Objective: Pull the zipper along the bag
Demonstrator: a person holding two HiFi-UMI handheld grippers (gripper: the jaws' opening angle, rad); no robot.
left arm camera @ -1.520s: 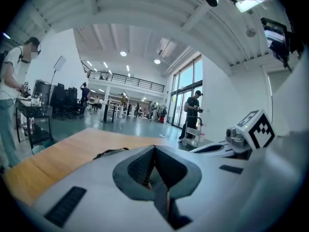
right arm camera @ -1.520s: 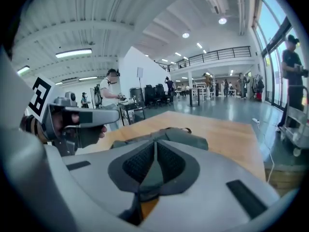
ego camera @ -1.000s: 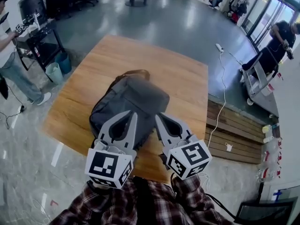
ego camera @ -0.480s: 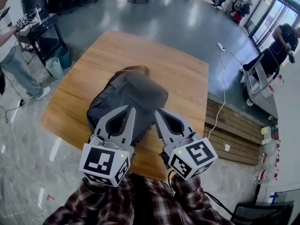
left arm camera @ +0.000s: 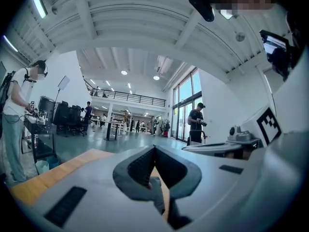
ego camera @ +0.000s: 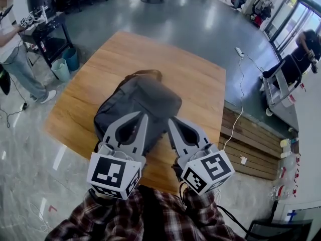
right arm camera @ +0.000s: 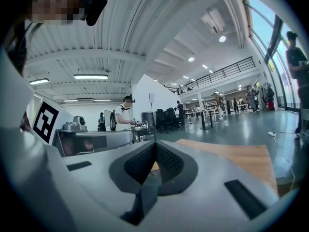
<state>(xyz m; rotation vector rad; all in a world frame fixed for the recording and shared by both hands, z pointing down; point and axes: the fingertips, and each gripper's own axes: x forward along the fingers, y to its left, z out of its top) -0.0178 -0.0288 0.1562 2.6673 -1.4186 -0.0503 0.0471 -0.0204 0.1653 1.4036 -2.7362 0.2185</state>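
A dark grey backpack (ego camera: 138,102) lies on the wooden table (ego camera: 200,84), its brown handle (ego camera: 146,74) at the far end. I cannot make out its zipper pull. My left gripper (ego camera: 142,114) hovers over the bag's near end, jaws closed together and empty. Beside it, my right gripper (ego camera: 170,120) is also shut on nothing, over the bag's near right edge. In the left gripper view the left gripper (left arm camera: 154,148) points out over the table with jaws pressed together. The right gripper view shows the right gripper (right arm camera: 154,143) the same way, and the bag is hidden below both.
A person stands at the far left beside a black cart (ego camera: 42,16) and two bins (ego camera: 64,67). A white cable (ego camera: 239,84) runs along the floor right of the table. A low wooden platform (ego camera: 251,139) lies at the right; another person (ego camera: 301,46) bends there.
Both grippers stay shut and hold nearly the same place over the bag's near end. The head view has shifted slightly.
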